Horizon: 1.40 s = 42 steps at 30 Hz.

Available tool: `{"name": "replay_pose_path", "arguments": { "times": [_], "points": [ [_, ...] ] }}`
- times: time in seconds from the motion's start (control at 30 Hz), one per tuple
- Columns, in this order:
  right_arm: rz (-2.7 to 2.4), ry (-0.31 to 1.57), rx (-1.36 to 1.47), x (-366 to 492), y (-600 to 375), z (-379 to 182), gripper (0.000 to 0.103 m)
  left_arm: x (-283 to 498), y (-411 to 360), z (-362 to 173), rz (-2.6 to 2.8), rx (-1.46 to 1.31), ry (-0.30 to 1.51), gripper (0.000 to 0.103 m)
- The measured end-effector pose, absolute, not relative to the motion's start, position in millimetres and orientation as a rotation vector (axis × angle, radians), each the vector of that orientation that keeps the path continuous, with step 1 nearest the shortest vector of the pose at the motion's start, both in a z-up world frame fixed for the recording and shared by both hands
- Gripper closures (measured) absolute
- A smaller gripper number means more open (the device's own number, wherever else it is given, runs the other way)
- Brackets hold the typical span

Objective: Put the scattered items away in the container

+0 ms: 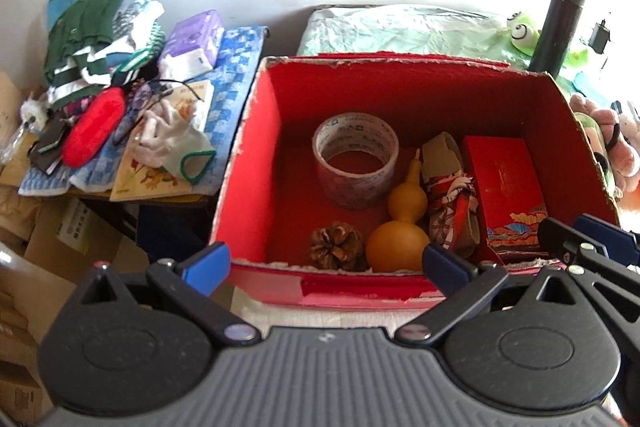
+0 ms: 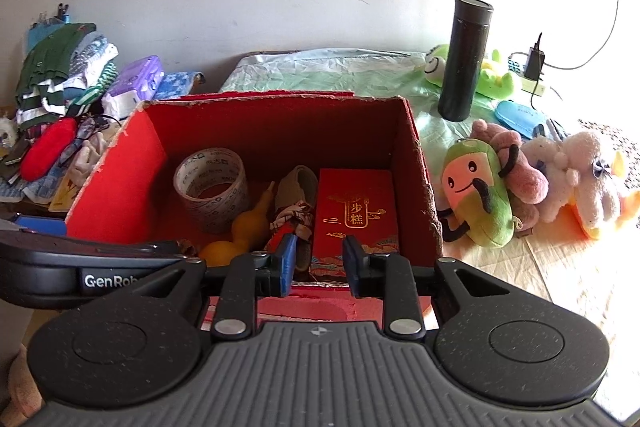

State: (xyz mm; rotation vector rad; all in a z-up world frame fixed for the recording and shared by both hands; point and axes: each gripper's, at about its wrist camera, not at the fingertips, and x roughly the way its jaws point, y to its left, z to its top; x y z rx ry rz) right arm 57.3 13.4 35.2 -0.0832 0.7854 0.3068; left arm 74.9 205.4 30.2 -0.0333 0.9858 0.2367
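The red cardboard box stands open just beyond both grippers. Inside lie a tape roll, a yellow gourd, a pine cone, a patterned cloth bundle and a red gift box. My left gripper is open wide over the box's near rim, with nothing between its fingers. My right gripper hovers above the near rim in front of the gift box. Its jaws stand a little apart and hold nothing. One of its fingers shows at the right of the left wrist view.
Right of the box lie a green plush, a pink plush and a white plush. A black flask and a frog plush stand behind. On the left are folded clothes, a tissue pack, a red pouch and a white glove.
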Motion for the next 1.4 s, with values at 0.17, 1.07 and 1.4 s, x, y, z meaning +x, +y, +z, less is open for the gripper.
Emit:
{"name": "replay_pose_path", "arguments": {
  "times": [0.17,1.07,1.4],
  "points": [
    [0.352,0.783,-0.091,51,4,38,0.075,65,193,34,0.282,-0.041,0.987,0.001],
    [0.490,1.036,-0.175,17,-51,-22,0.070,5,138,-48,0.412,-0.099,1.254,0.001],
    [0.456,1.040,-0.219,16,-52,-29,0.040,-5,144,-59,0.442,-0.117,1.283,0.001]
  ]
}}
